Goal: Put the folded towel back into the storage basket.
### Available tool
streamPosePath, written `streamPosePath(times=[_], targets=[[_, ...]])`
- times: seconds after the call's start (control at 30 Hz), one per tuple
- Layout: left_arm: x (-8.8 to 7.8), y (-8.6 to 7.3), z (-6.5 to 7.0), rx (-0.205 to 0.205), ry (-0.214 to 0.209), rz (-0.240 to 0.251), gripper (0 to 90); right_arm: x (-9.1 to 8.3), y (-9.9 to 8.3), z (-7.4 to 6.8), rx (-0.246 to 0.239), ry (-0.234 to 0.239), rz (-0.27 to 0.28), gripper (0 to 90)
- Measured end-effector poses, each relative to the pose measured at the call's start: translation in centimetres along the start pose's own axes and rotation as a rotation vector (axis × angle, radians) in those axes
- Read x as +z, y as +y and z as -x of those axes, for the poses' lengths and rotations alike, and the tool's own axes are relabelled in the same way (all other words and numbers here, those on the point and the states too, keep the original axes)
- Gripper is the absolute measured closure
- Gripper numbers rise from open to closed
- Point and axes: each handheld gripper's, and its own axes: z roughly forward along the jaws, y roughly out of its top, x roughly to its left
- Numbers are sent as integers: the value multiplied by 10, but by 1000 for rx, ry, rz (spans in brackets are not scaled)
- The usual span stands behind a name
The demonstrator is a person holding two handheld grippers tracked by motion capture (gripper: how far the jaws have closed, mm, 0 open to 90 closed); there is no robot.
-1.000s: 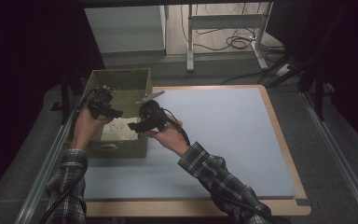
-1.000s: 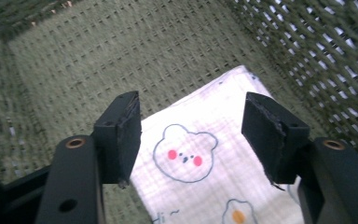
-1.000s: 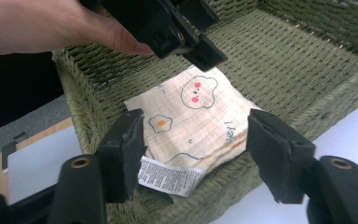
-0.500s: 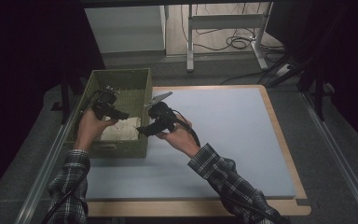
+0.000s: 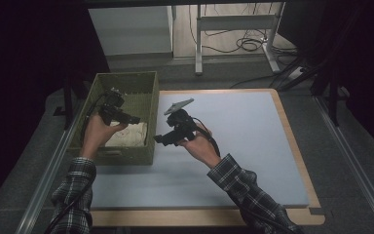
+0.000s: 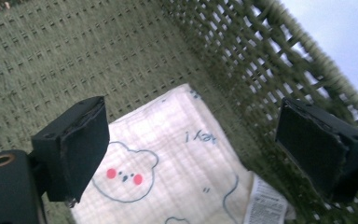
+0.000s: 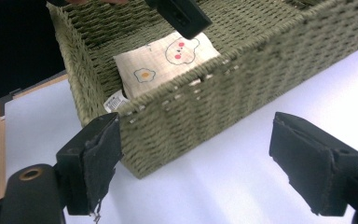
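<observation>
Two tongs have just been opening, nothing between their jaws. The left tongs (image 5: pixel 135 119) hang over the folded cloth (image 5: pixel 126 134) in the green basket (image 5: pixel 126 157) at the table's (image 5: pixel 253 161) left edge. The right tongs (image 5: pixel 159 139), earlier over the basket, now sit outside its wall.

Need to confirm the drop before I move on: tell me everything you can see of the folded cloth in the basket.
The folded cloth is cream, with a fine check weave, printed with blue-outlined bears with red cheeks, a fried egg and small lettering. A white care label sticks out at one corner. It lies flat, folded into a rectangle, on the floor of the green woven basket, in the end nearer the person and close to a side wall. Nothing grips it: the left gripper hangs above it, jaws just opened and apart from it.
</observation>
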Motion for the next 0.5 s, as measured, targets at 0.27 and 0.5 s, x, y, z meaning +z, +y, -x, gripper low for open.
streamPosePath(times=[0.27,0.5], targets=[[-4,6,11,3,-29,25,53,-18,-16,9,23,8,19,137],[-7,13,29,18,-56,52,33,-29,-30,16,26,-5,10,130]])
